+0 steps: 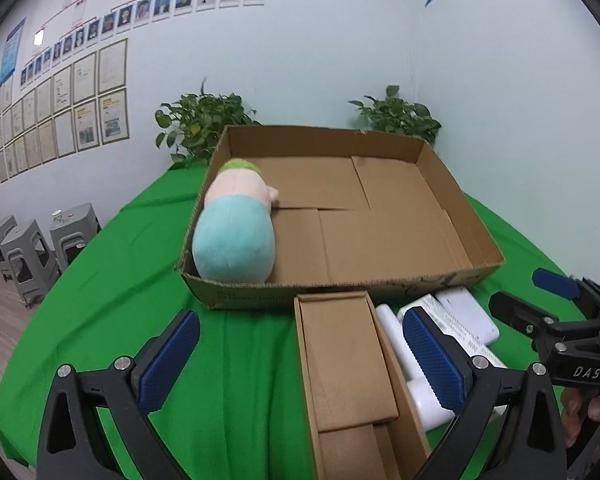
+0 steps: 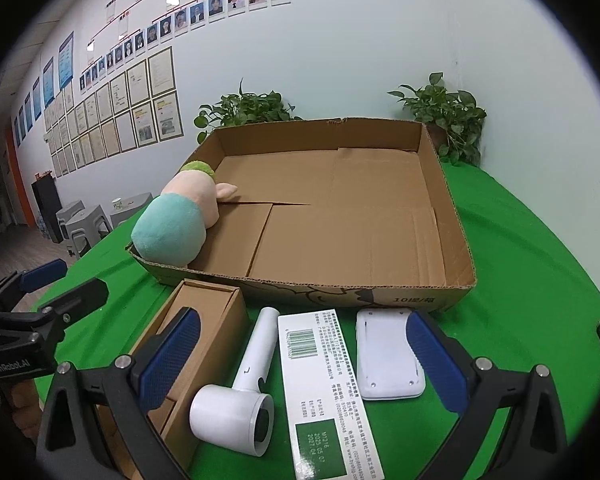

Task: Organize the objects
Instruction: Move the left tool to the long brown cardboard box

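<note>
Green cloth (image 2: 520,264) covers the table by certificate-hung walls (image 1: 80,96); both grippers (image 1: 300,344) (image 2: 304,344) released.

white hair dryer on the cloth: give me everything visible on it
The hair dryer is glossy white plastic, with a stubby barrel and a straight round handle. It lies flat on the green cloth, with its dark nozzle opening facing the right wrist camera and its handle pointing toward the big cardboard tray. It sits between the small brown box and the white printed carton. Neither gripper holds it.
</note>
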A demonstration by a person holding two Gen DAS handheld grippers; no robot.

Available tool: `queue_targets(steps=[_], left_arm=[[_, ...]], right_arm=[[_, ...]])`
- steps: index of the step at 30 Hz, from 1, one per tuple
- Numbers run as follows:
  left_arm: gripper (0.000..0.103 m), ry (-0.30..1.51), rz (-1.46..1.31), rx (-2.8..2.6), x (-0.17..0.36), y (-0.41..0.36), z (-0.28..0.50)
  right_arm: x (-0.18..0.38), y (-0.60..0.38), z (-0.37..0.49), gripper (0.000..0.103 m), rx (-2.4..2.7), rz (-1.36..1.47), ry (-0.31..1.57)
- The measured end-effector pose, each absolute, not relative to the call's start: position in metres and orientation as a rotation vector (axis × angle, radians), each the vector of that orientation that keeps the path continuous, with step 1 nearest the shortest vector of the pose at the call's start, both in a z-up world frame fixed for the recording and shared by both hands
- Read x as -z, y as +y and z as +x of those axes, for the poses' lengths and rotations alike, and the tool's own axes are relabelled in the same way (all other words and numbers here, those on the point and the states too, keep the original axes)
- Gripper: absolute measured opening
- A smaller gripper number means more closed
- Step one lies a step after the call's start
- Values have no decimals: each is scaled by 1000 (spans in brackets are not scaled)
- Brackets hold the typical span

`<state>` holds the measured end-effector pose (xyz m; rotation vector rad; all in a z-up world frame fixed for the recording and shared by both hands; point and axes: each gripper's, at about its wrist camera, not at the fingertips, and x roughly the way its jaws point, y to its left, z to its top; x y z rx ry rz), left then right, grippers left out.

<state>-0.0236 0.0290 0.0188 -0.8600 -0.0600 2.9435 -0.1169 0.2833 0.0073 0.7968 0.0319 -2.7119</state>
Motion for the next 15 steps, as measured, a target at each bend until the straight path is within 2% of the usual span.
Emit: queue_targets(steps=[15], left_arm=[[101,-198,-1078,-2685,15,8,-23]], right_arm=[[12,263,-79,103,2471,857,83]])
